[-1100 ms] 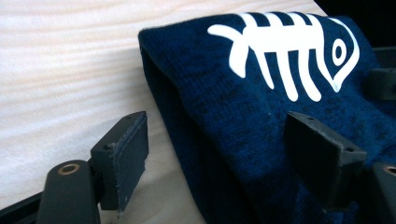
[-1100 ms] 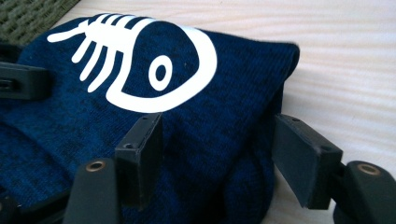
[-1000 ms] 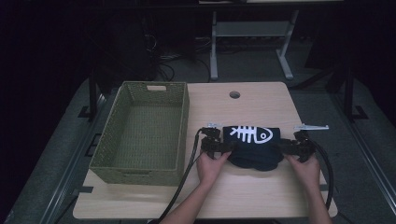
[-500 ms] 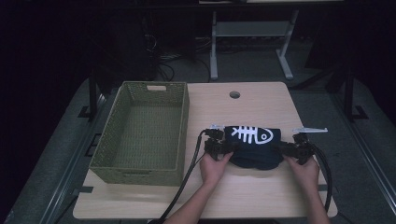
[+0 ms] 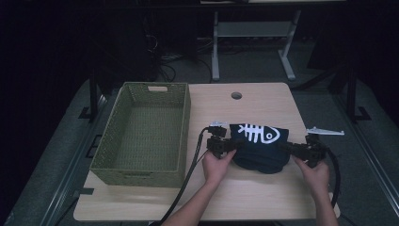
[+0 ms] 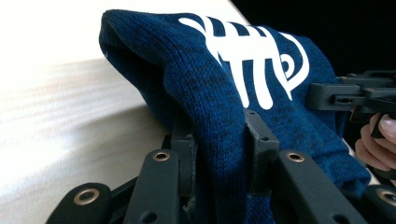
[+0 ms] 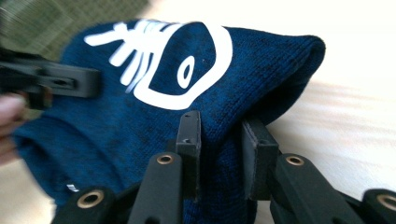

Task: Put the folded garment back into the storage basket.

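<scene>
The left gripper (image 5: 234,147) pinches the left edge of a folded blue knit (image 5: 260,150), and the right gripper (image 5: 292,149) pinches its right edge, as the high view shows. The knit lies on the table (image 5: 254,197), right of centre and near the person's side, with a white fishbone print (image 5: 257,134) on top. Each gripper sits in a hand, the left hand (image 5: 217,165) and the right hand (image 5: 314,170) coming in from the bottom edge. A green woven basket (image 5: 141,167) stands to the left of the knit, apart from it. A round hole (image 5: 236,95) sits in the table's far part.

In the left gripper view, the left gripper (image 6: 219,144) has just been closing, and its jaws are now clamped on a fold of the knit (image 6: 205,84), which bulges up between them. The print (image 6: 252,60) faces up, and the right gripper's black jaw (image 6: 345,95) grips the far edge, fingers (image 6: 378,140) behind it.

In the right gripper view, the right gripper (image 7: 220,142) has likewise just been closing, and its jaws squeeze a fold of the knit (image 7: 243,65). The print (image 7: 163,60) lies to the left, with the left gripper (image 7: 56,81) at the far edge and the basket (image 7: 51,18) blurred behind it.
</scene>
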A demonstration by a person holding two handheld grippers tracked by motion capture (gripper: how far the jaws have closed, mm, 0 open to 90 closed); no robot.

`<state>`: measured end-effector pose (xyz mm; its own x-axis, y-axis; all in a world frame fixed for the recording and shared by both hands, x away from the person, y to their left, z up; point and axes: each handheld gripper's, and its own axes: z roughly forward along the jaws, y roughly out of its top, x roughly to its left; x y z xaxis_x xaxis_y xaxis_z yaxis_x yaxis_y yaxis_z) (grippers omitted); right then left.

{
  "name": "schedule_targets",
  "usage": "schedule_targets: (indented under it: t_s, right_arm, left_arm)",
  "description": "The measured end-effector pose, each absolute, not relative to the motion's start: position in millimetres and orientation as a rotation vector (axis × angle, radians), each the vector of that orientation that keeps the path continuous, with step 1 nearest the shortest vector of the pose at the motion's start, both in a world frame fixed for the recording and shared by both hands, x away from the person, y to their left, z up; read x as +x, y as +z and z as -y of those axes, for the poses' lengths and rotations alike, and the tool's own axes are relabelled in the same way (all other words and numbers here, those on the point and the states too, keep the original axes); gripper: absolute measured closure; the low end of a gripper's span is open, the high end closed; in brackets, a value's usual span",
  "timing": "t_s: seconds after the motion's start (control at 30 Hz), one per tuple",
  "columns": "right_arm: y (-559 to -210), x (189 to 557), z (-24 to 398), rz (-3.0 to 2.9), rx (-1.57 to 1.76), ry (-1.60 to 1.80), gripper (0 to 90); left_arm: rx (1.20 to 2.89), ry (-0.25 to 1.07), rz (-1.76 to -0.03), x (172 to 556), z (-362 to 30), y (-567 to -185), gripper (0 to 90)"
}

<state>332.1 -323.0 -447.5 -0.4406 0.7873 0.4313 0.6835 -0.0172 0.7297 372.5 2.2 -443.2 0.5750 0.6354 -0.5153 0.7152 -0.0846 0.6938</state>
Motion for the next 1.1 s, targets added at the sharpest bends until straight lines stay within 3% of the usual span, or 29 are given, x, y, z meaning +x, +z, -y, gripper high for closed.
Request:
schedule_targets:
  t_s: [0.4,0.73,1.1]
  right_arm:
    - [-402,322,326,-2.109,1.530,1.571,72.3]
    - [-384,320,325,-2.108,1.555,1.654,72.3]
    - [-350,323,301,-2.139,1.492,1.670,72.3]
  left_arm:
    - [1.742,-0.123,-1.021,369,-13,-397,69.4]
    - [1.730,-0.156,-0.985,367,-24,-374,68.9]
    - [1.703,-0.188,-0.976,371,-52,-352,68.9]
